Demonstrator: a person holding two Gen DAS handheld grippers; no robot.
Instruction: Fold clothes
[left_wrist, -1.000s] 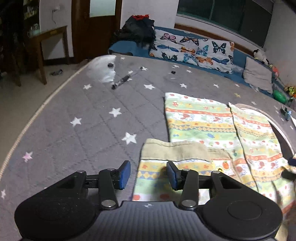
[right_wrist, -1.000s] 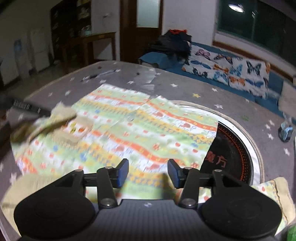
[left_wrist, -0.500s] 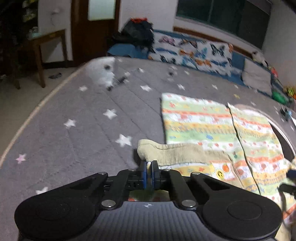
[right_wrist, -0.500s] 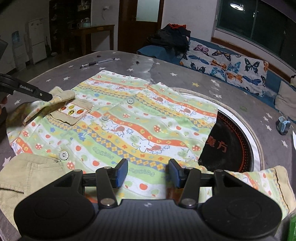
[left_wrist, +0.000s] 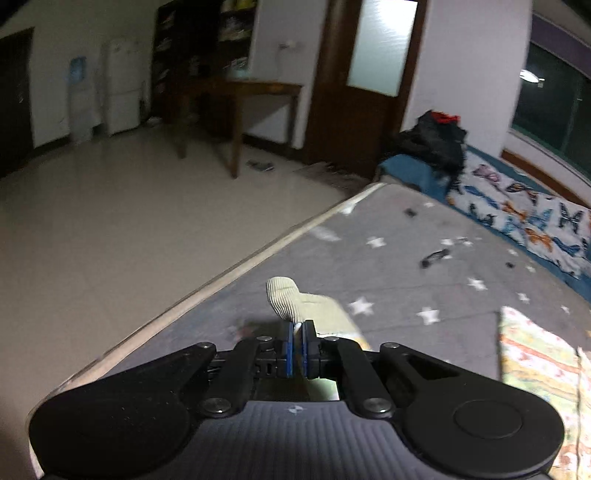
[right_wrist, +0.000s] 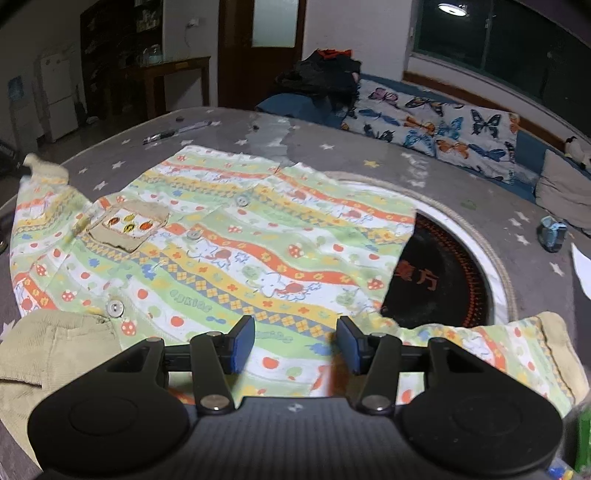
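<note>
Two hand-held grippers: left (left_wrist: 297, 341) clamped on cuff (left_wrist: 282, 297) just ahead, right (right_wrist: 295, 343) apart, empty, over shirt (right_wrist: 221, 240) lying flat on surface (right_wrist: 461, 177). Best carry sleeve inward across chest, keeping cloth taut, pinning shirt with right.

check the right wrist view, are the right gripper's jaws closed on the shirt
No, the right gripper stands open above the patterned shirt, its blue pads apart and pressing on no cloth.

left claw (left_wrist: 295, 349) hides the pinched sleeve cuff's (left_wrist: 286, 299) edge.
</note>
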